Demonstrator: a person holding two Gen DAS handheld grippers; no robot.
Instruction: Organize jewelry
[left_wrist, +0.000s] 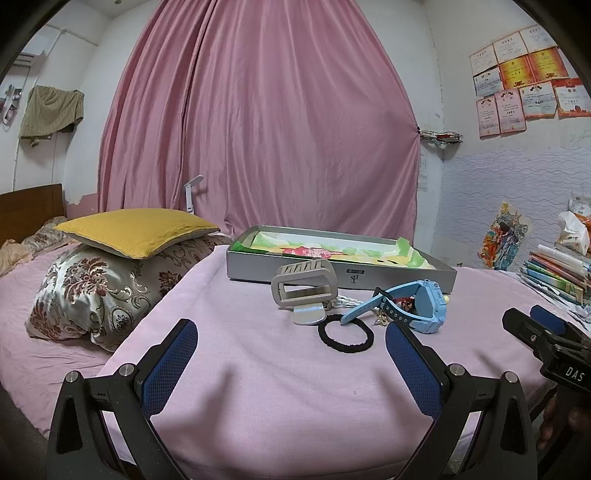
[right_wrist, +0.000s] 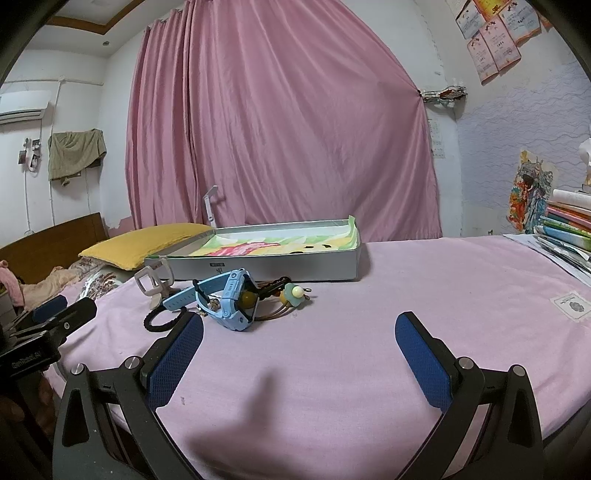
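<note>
Both grippers, left gripper and right gripper, hover with jaws spread wide and empty over the pink-sheeted bed. The jewelry pile sits ahead: beige claw hair clip, black hair tie, and light-blue strap watch lying against a green flower-bead charm. Just behind stands the shallow grey tray with colourful lining; stacked books crowd the right edge.

box matt metal | watch glossy plastic | sheet cloth

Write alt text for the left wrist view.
The left gripper, fingers open, hovers over a pink cloth before a black hair tie, a blue watch and a grey hair claw. Behind them sits an open silver box; the right gripper shows at the right edge.
</note>
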